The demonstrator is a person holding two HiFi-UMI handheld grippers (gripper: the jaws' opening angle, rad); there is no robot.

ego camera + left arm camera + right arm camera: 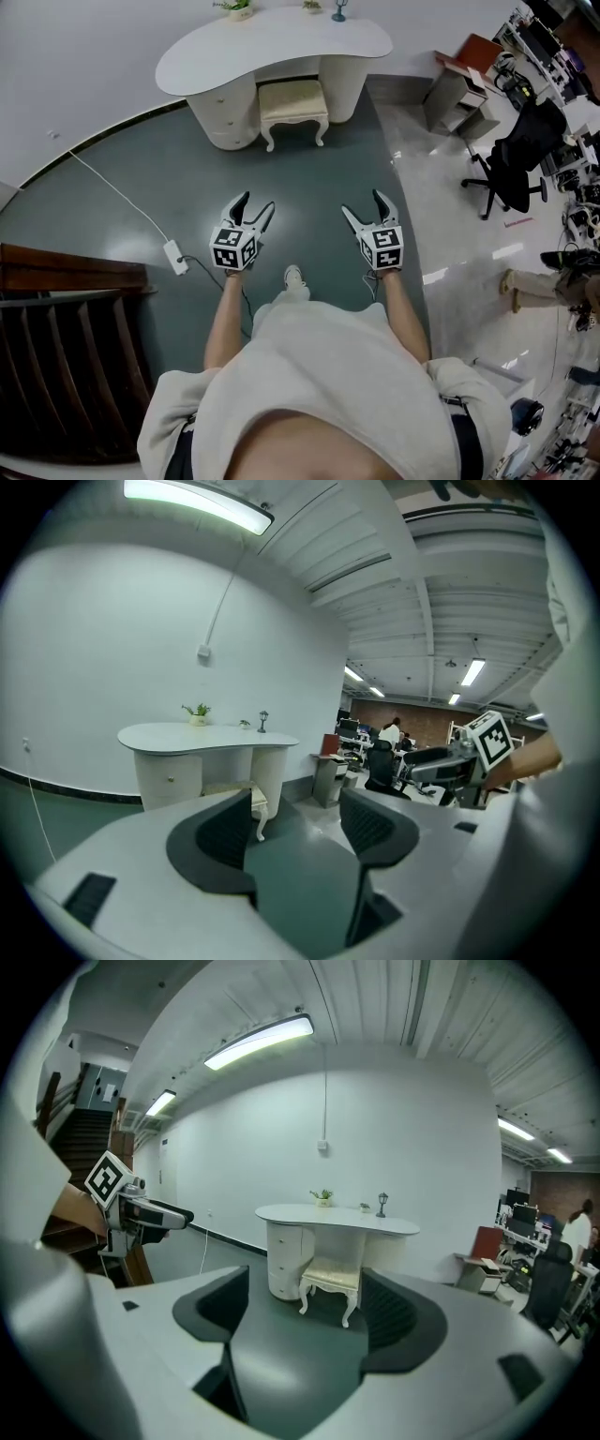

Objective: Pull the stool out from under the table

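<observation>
Stool: stands in the knee gap of the table. The rear of the seat is under the tabletop and the two front legs stand just out past the table's front edge.
Stool's facing: the front edge of the seat runs along the table's front and faces the person square-on, so a pull would run straight away from the table.
Left gripper: jaws spread apart with nothing between them, held well back from the table and pointing towards it.
Right gripper: jaws likewise spread and empty, about as far back from the table as the left.
Direction to the stool: straight ahead, towards the table. The stool lies between the two grippers' lines, a little closer to the left one.
Aim: the right gripper view frames the stool squarely between its jaws, while in the left gripper view the stool sits off behind one jaw.
Nearer hand: neither plainly, as I judge it. Both are well short of the table.
</observation>
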